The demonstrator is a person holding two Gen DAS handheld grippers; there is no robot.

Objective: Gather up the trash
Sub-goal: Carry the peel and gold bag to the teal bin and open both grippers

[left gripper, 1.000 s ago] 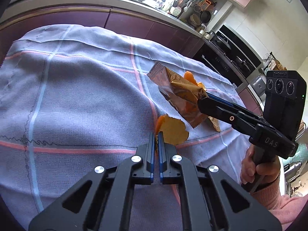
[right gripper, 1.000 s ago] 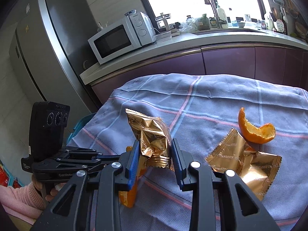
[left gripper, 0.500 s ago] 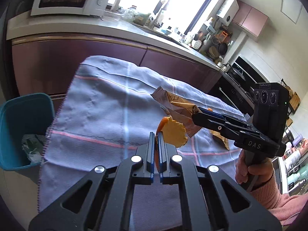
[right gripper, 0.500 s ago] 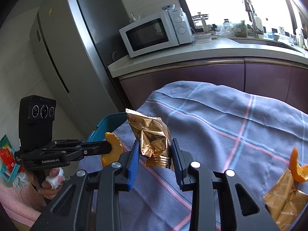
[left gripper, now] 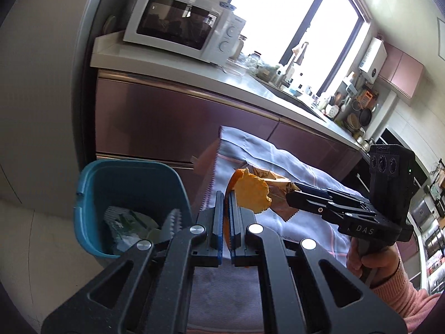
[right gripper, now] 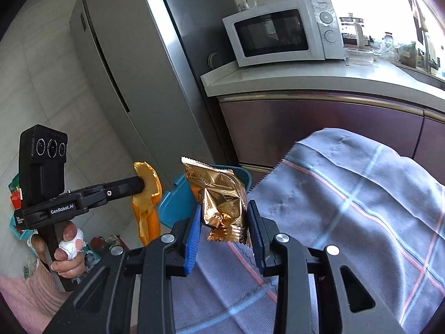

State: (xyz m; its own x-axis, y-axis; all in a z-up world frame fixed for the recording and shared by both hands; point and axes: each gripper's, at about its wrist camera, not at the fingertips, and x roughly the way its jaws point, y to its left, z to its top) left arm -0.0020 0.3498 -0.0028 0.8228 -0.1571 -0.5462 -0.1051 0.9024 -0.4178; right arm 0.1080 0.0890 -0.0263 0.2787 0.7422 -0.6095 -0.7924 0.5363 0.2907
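My left gripper (left gripper: pixel 226 203) is shut on a curled piece of orange peel (left gripper: pixel 251 192), held in the air at the left end of the table, just right of a teal bin (left gripper: pixel 83 194). The bin stands on the floor with crumpled trash inside. My right gripper (right gripper: pixel 224 222) is shut on a crinkled gold snack wrapper (right gripper: pixel 219 194), its blue pads pressing both sides. In the right wrist view the left gripper (right gripper: pixel 140 185) holds the orange peel (right gripper: pixel 147 194) off the table's edge, and the teal bin (right gripper: pixel 178 203) shows partly behind the wrapper.
A blue-grey checked cloth (right gripper: pixel 361 208) covers the table. Behind it runs a counter with purple cabinet fronts (left gripper: pixel 167 122) and a white microwave (left gripper: pixel 178 25). A tall steel fridge (right gripper: pixel 125 69) stands to the left. Small litter lies on the floor (right gripper: pixel 16 194).
Both grippers have swung left from over the table to its left end, each keeping its load. The teal bin has come into view and now sits close by the left gripper.
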